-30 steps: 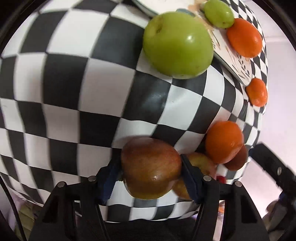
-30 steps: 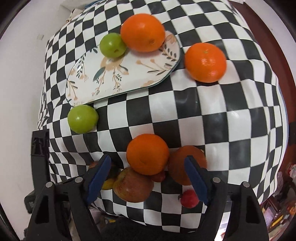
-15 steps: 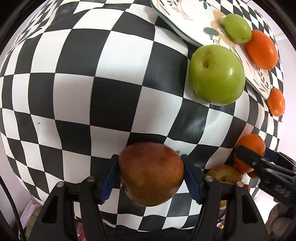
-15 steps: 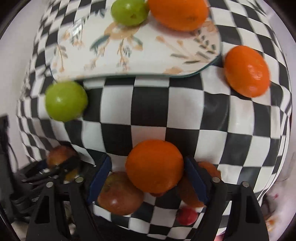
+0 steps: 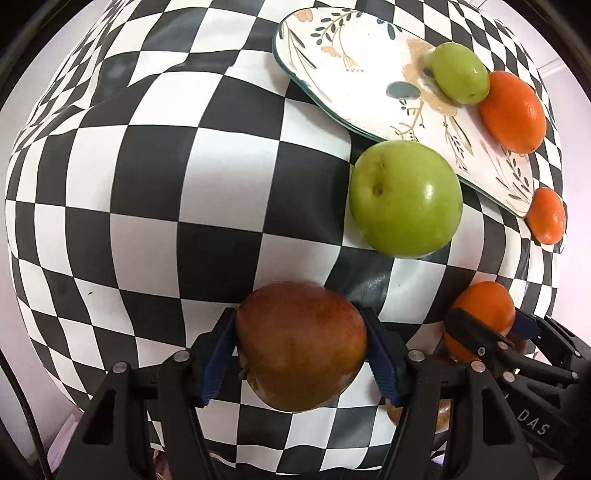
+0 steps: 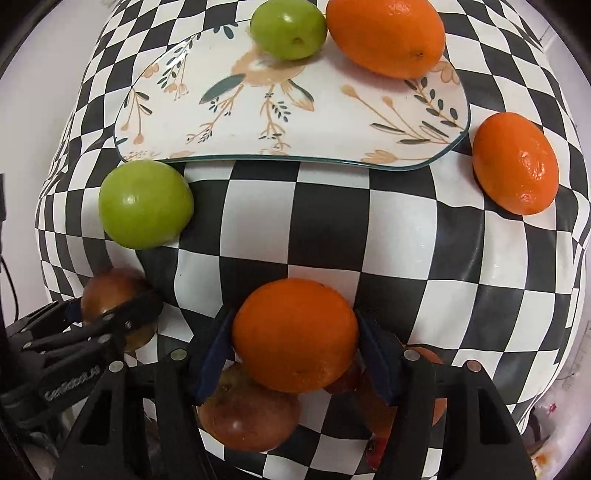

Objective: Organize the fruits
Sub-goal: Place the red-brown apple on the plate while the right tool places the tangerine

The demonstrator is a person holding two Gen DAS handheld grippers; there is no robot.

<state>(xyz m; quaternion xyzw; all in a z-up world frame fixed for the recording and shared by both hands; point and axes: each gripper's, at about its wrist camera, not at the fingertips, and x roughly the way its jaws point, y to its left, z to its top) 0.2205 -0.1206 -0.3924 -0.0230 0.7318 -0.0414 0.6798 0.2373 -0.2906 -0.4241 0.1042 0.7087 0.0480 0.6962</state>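
because both tongs are loaded at once, the risk is a clash on the way to the plate point(image 6: 295, 122). the left tongs point(image 5: 301, 354) pinch a red-brown apple point(image 5: 301, 347) between the blue pads, lifted above the checkered worktop point(image 5: 147, 184); the right tongs point(image 6: 295, 343) pinch an orange point(image 6: 295, 334) the same way, just over a loose heap of fruit near the worktop's front edge. the two tools sit close side by side, so if both swing toward the plate together, a finger may knock the other's fruit loose.

a green apple point(image 6: 146, 203) rests touching the plate's near rim, right on the left tongs' likely path; a brush could roll it across the worktop. on the plate, a small green fruit point(image 6: 288, 27) and an orange fruit point(image 6: 386, 35) sit touching near the far rim, and another orange fruit point(image 6: 515, 162) lies just beside the plate. round fruit set down carelessly could roll on the glazed surface and bump those off. both grips look near the widest part, which seems secure, though smooth skin may slip if the squeeze eases.
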